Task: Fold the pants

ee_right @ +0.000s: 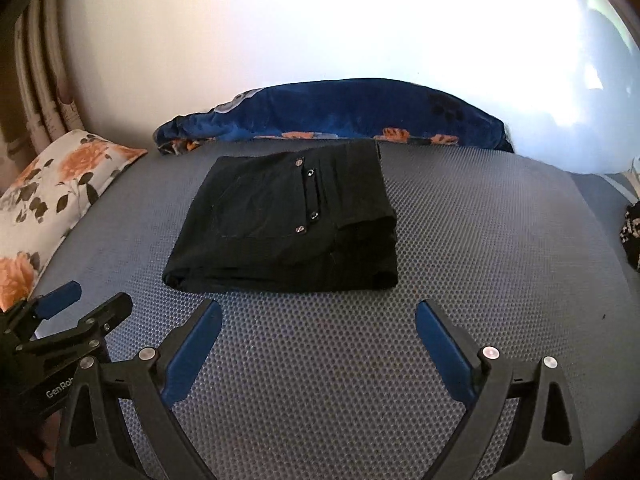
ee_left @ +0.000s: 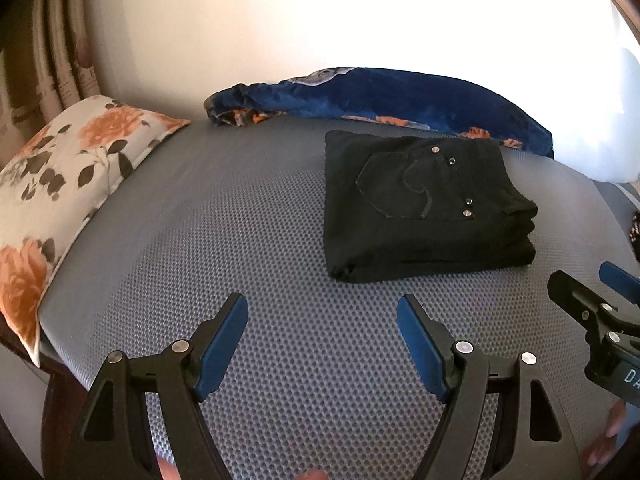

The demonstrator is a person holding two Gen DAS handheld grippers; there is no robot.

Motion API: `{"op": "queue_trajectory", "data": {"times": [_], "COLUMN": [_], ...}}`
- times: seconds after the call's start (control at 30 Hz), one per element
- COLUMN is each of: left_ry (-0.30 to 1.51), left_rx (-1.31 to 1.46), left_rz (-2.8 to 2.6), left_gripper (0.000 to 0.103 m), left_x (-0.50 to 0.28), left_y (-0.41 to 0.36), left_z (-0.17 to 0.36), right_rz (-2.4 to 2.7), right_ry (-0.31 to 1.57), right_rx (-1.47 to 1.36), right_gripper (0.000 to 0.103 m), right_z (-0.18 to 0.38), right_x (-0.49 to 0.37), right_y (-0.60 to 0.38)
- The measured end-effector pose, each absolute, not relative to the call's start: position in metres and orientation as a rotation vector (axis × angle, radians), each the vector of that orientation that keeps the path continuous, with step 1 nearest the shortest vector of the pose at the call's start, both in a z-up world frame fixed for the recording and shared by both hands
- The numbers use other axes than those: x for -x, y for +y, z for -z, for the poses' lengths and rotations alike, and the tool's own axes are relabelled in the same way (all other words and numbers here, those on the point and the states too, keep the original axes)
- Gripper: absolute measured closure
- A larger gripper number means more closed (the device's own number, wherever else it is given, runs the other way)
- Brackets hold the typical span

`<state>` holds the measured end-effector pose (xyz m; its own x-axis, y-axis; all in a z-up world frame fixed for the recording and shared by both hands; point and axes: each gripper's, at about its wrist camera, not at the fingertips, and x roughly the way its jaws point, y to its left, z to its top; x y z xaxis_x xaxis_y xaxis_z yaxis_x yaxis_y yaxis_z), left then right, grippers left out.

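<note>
Black pants point(ee_left: 424, 204) lie folded into a thick rectangular stack on the grey dotted mattress point(ee_left: 240, 240), back pocket and metal rivets facing up. In the left wrist view the stack sits at about 1 o'clock from the left gripper point(ee_left: 322, 308); in the right wrist view it sits at 12 o'clock, just beyond the right gripper point(ee_right: 318, 312).

Left gripper: blue-padded jaws spread apart, nothing between them, only mattress showing in the gap. Well clear of the pants.

Right gripper: jaws wide apart, empty, tips near the stack's front edge but not touching it. Each gripper shows at the edge of the other's view, side by side.

A floral pillow point(ee_left: 60, 184) lies at 10 o'clock along the mattress edge. A dark blue blanket point(ee_left: 400, 100) with orange print is bunched against the pale wall at 12 o'clock, behind the pants. A small dark patterned object point(ee_right: 631, 236) sits at 3 o'clock, too cropped to identify.
</note>
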<state>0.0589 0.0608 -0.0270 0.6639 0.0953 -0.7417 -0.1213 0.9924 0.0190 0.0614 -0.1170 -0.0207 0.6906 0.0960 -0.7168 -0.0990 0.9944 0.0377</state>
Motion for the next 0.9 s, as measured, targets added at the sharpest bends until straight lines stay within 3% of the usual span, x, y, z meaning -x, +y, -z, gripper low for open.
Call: {"op": "queue_trajectory", "data": {"times": [0.9], "left_ry": [0.862], "left_rx": [0.006], "left_rz": [-0.094], "left_gripper": [0.026], "left_x": [-0.051], "left_y": [0.051], "left_z": [0.042], "right_rz": [-0.127], "right_ry": [0.852], "right_rx": [0.004], "right_gripper": [0.007], "right_z": [0.037], "right_x": [-0.054], "right_y": [-0.113]}}
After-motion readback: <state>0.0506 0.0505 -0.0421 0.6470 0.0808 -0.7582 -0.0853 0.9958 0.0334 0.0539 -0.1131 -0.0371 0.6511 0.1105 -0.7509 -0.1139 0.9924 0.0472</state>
